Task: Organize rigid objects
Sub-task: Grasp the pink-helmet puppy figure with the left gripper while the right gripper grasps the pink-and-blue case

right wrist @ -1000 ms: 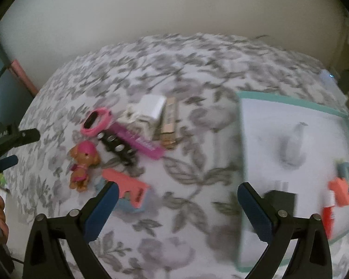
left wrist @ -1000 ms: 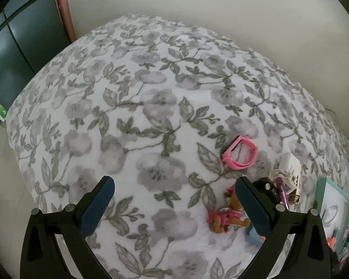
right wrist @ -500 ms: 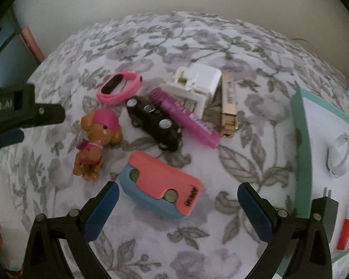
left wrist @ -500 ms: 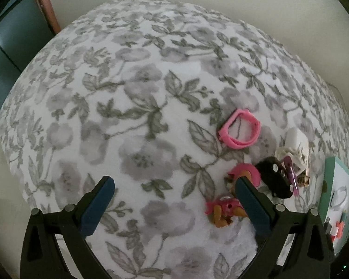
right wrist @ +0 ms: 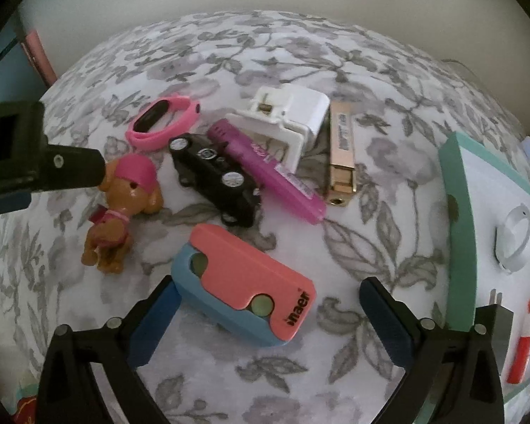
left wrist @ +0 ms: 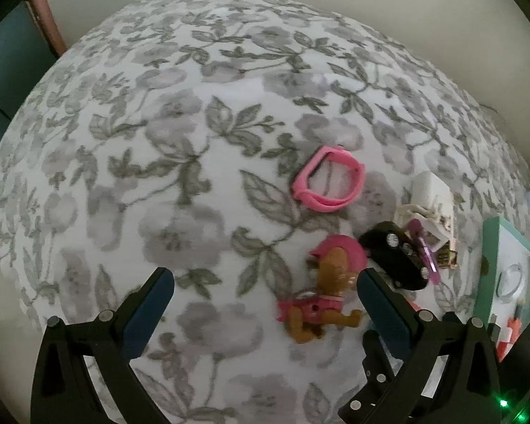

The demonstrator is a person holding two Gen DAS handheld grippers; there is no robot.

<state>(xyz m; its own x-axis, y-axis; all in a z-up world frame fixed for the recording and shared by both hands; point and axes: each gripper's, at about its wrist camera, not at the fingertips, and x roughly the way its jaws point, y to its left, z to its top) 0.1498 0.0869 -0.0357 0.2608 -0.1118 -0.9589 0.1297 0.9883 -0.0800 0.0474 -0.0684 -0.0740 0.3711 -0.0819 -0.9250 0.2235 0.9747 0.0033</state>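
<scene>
On the floral-clothed bench [right wrist: 335,53] a cluster of small rigid items is not yet sorted: a pink wristband [right wrist: 162,122], a brown toy dog in a pink cap [right wrist: 122,208], a black toy car [right wrist: 215,176], a purple tube [right wrist: 268,173], a white plug adapter [right wrist: 289,116], a gold clip-like bar [right wrist: 341,152] and a coral-and-blue case [right wrist: 247,286]. They lie close together, some touching; the tube rests across the car and the adapter's frame.

At the right edge stands a teal-rimmed tray [right wrist: 459,212], which already holds a white ring-shaped piece, a dark plug and an orange and red piece or two, too blurred to name. So only a minority looks put away, and at least seven pieces remain.

The right gripper [right wrist: 265,318] hovers with jaws spread wide around the near end of the case, not gripping it. The left gripper [left wrist: 265,304] has its jaws spread too, empty, with the dog just inside its right finger [left wrist: 381,304]. The case and the dog seem the likeliest next picks.
</scene>
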